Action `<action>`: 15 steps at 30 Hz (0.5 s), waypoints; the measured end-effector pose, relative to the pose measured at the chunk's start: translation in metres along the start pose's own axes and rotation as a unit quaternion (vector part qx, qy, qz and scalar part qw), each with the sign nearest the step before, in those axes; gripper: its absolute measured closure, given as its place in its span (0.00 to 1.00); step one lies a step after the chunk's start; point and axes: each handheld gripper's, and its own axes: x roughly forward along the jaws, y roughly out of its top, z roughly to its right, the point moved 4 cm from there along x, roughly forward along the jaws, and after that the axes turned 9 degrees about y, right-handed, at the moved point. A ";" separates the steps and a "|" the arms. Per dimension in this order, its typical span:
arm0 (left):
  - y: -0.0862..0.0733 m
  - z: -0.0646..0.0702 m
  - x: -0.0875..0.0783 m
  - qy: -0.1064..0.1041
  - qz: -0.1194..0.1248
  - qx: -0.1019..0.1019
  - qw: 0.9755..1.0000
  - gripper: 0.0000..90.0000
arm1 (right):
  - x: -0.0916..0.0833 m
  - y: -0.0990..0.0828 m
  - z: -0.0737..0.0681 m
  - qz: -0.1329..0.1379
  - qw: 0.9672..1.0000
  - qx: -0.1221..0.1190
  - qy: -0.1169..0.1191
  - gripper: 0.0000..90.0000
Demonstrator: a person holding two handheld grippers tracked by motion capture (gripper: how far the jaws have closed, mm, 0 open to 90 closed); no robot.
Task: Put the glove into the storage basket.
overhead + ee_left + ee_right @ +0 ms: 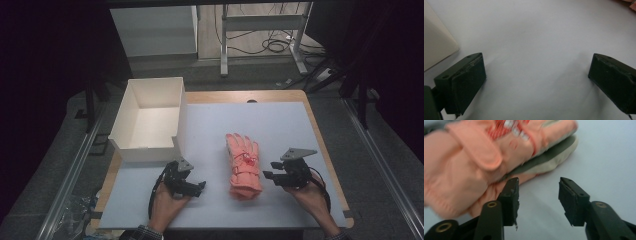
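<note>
Glove: the padded pink ski glove (244, 165), centre of the high view, is soft, light, squashy.
Hold: pinch your cuff end, lower part.
Right hand-held gripper (538, 192): released, beside it.
Left hand-held gripper (536, 75): released, holding nothing.

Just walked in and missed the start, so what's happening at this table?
A person holds a gripper in each hand over a white-covered table. The right gripper sits beside a pink glove, jaws apart just short of its cuff end, nothing between them. The left gripper hovers wide open over bare table, near the corner of an empty white box. The glove lies flat, not gripped.
</note>
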 end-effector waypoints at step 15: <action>0.000 0.000 0.000 -0.001 0.000 -0.001 1.000 0.01 | 0.017 -0.028 -0.032 -0.016 0.999 -0.014 0.046 0.85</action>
